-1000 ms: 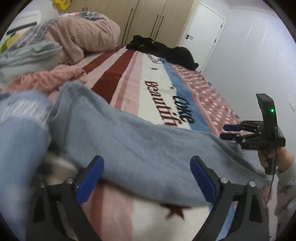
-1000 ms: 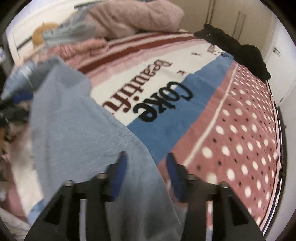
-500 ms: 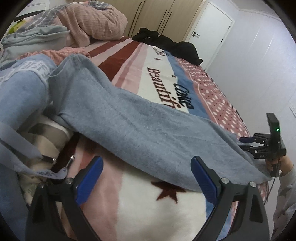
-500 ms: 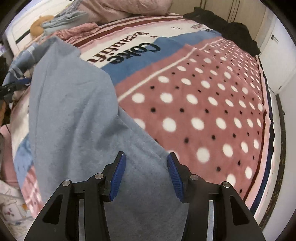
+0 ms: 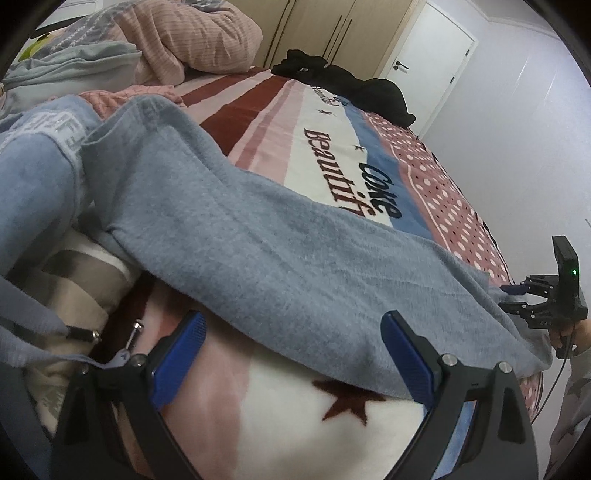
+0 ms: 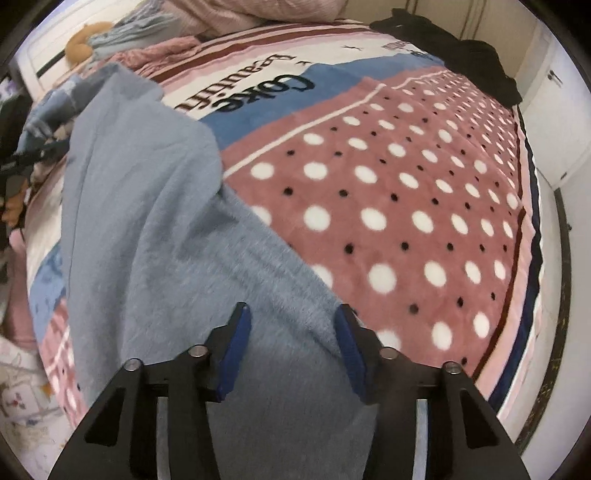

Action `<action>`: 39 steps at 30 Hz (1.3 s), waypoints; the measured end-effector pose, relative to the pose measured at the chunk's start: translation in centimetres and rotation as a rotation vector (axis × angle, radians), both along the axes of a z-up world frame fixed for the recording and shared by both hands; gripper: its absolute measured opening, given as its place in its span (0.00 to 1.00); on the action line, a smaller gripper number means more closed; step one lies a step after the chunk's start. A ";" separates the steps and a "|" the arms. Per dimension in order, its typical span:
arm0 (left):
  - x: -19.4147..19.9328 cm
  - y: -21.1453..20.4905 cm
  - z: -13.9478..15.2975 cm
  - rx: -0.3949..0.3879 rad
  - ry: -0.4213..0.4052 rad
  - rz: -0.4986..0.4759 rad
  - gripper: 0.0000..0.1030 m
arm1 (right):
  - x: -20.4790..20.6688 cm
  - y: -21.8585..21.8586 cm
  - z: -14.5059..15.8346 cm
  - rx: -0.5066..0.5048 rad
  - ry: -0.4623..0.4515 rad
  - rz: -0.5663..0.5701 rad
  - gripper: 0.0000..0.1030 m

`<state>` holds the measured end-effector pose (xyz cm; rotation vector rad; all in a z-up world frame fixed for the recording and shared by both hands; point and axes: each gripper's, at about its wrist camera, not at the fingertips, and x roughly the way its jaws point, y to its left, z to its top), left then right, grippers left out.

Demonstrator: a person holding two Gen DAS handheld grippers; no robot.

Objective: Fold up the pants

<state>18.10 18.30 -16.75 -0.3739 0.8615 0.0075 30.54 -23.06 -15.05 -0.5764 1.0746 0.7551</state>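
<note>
Only left wrist view shows pants (image 5: 280, 266) drawstring (image 5: 79, 334).

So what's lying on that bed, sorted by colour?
Grey-blue: 2, the pants and a bundled garment
Pink: 2, the ribbed bedding and a crumpled cloth
Black: 1, a clothes heap
Total: 5, all on the patterned blanket.

Grey-blue pants (image 5: 280, 258), pink white-dotted blanket (image 6: 424, 206)
</note>
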 end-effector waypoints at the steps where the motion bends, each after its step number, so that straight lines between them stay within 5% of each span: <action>1: 0.0 0.0 0.0 -0.002 0.000 0.000 0.91 | -0.3 -0.1 0.0 -0.009 -0.006 0.005 0.33; 11: 0.5 -0.3 0.1 -0.003 -0.006 -0.001 0.91 | -3.6 -0.8 0.6 -0.062 -0.055 0.052 0.22; 20: 0.7 -0.1 -0.1 0.012 0.000 0.004 0.91 | -1.9 0.6 -0.4 -0.094 -0.075 0.054 0.20; 23: 0.8 -0.1 -0.1 0.010 0.000 0.005 0.91 | -1.6 0.9 -0.7 -0.089 -0.032 0.070 0.06; 28: 0.9 0.3 -0.3 0.004 -0.005 0.015 0.91 | -2.4 2.0 -0.4 -0.167 -0.193 0.050 0.00; 35: 0.8 1.1 -0.5 0.013 -0.004 0.038 0.91 | 1.4 2.3 0.0 -0.179 -0.272 -0.099 0.00; 39: 0.8 1.4 -0.6 0.008 -0.003 0.036 0.91 | 3.1 1.9 0.2 -0.104 -0.152 -0.100 0.00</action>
